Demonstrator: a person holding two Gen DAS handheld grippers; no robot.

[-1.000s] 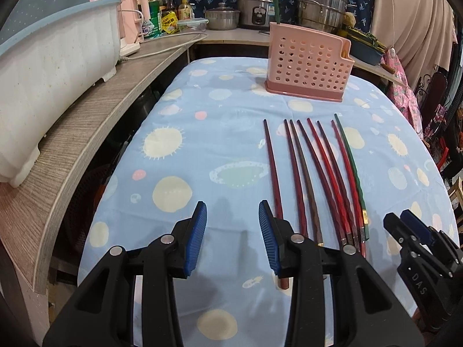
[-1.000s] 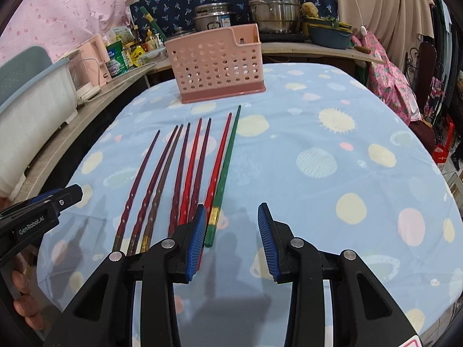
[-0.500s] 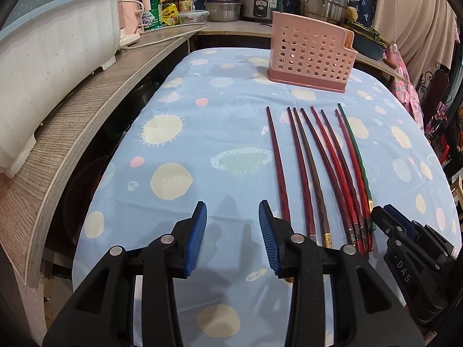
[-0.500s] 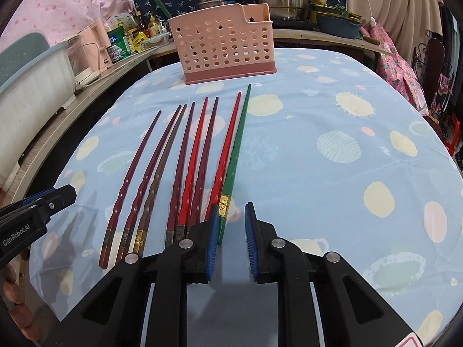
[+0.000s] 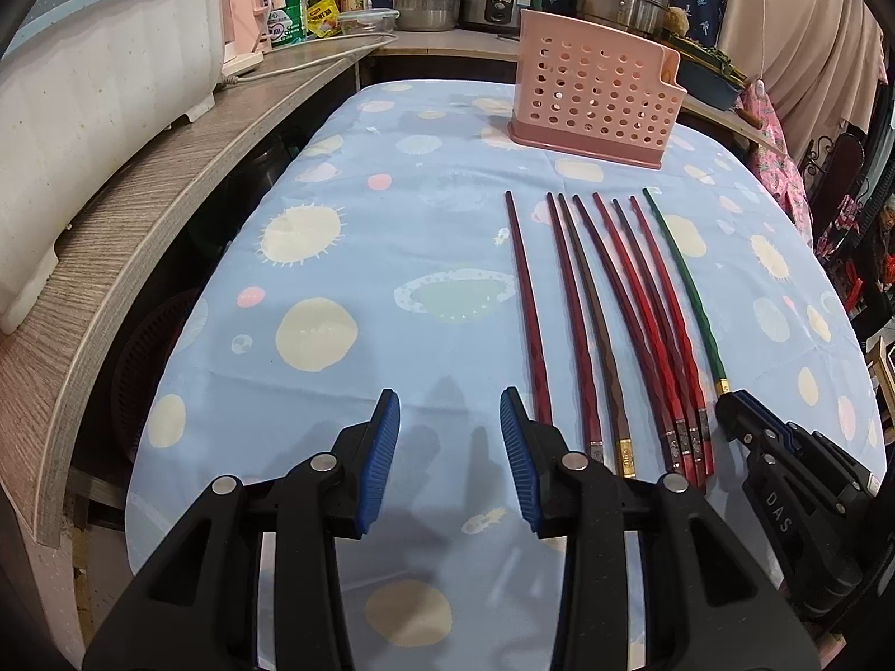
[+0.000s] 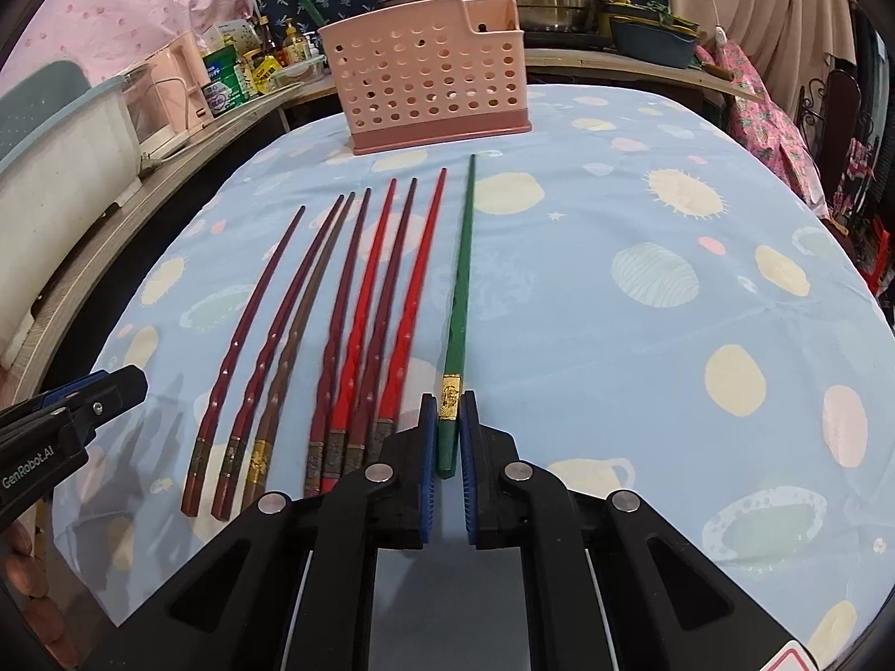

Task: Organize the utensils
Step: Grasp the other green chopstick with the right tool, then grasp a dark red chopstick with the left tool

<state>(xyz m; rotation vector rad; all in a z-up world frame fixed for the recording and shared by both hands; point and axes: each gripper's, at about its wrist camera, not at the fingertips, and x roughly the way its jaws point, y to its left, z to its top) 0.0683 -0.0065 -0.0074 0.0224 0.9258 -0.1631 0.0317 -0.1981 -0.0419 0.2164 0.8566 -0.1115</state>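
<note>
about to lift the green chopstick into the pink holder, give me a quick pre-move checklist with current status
1. Right gripper shut on green chopstick near its thick end: ok.
2. Only that stick between its pads; nearest red chopstick lies outside: ok.
3. Left gripper open, holding nothing, left of the row: ok.
4. Pink holder upright on the tablecloth: ok.
5. Free room inside holder: cannot tell.

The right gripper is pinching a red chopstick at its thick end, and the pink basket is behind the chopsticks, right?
Not quite. The right gripper pinches the green chopstick, not a red one, as the right wrist view shows. The pink basket does stand behind the row.
</note>
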